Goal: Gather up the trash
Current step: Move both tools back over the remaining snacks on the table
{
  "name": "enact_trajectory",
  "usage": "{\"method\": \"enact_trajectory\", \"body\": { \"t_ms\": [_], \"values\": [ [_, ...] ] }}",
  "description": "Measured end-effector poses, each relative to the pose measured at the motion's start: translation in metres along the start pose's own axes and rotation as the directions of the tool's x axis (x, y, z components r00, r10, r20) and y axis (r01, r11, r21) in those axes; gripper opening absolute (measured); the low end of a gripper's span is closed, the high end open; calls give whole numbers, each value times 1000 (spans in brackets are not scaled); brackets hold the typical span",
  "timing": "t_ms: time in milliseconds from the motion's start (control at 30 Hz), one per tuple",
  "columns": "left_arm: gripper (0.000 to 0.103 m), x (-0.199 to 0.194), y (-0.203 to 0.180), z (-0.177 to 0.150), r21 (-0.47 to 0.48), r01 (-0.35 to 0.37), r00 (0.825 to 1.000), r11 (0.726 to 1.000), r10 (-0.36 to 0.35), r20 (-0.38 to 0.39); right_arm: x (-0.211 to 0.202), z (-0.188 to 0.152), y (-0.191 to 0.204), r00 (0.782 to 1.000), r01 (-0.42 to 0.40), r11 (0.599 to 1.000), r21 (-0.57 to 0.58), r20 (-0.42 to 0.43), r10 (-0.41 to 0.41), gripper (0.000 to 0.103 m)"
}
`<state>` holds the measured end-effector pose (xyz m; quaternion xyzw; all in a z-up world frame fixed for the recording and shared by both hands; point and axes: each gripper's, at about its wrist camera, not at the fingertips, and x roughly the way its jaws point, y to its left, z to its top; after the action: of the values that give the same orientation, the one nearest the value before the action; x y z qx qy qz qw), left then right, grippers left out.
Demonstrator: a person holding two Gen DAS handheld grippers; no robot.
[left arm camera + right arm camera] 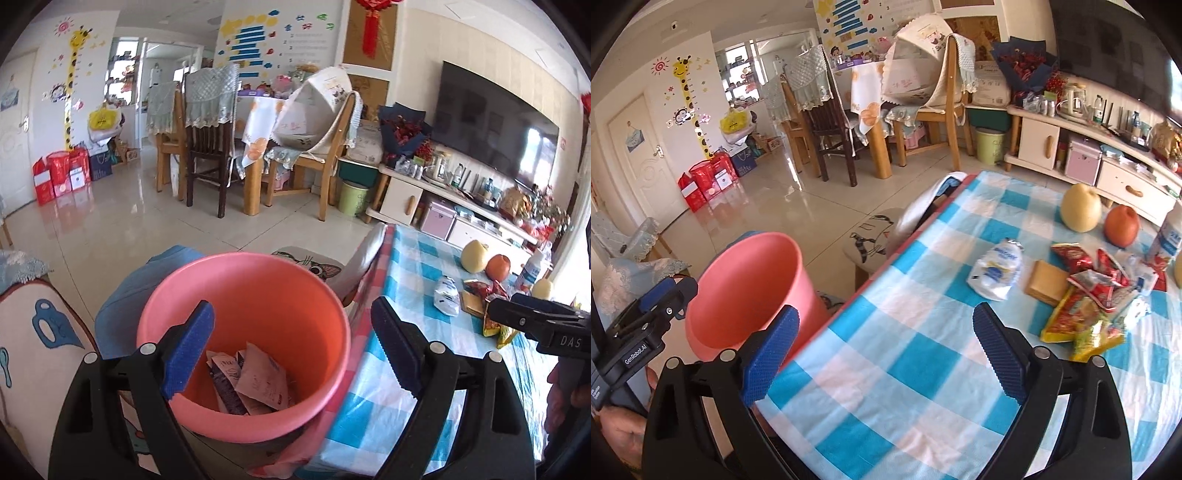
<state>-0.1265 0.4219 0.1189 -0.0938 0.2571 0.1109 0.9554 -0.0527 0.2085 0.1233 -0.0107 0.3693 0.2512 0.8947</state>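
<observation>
between drops: left gripper (pixel 291 354) hangs released over the pink bin (pixel 243 343) holding wrappers (pixel 251 384), while the right gripper (pixel 886 354), also released, must reach the wrapper pile (pixel 1086 306) at two o'clock on the surface (pixel 886 406).

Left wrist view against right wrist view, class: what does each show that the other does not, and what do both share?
Only the left wrist view looks down into the pink bucket and shows the wrappers already lying at its bottom, framed by the open left tool.

Only the right wrist view shows the open right tool over bare checked tablecloth with nothing between its pads.

Both share the bucket, the white packet, the pile of red and yellow wrappers, the pear and the orange fruit.
</observation>
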Motion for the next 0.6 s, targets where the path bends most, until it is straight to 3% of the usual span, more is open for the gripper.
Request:
{"method": "enact_trajectory", "body": {
  "t_ms": [167,600],
  "values": [
    [88,0,-30,2,52,33,998,998,-31,-47,-20,-3,-22,999,31,1000,-5,23,-31,94],
    [88,-14,-105,-6,174,146,988,974,-133,-84,-61,-8,-82,994,90,995,37,57,-92,94]
  ]
}}
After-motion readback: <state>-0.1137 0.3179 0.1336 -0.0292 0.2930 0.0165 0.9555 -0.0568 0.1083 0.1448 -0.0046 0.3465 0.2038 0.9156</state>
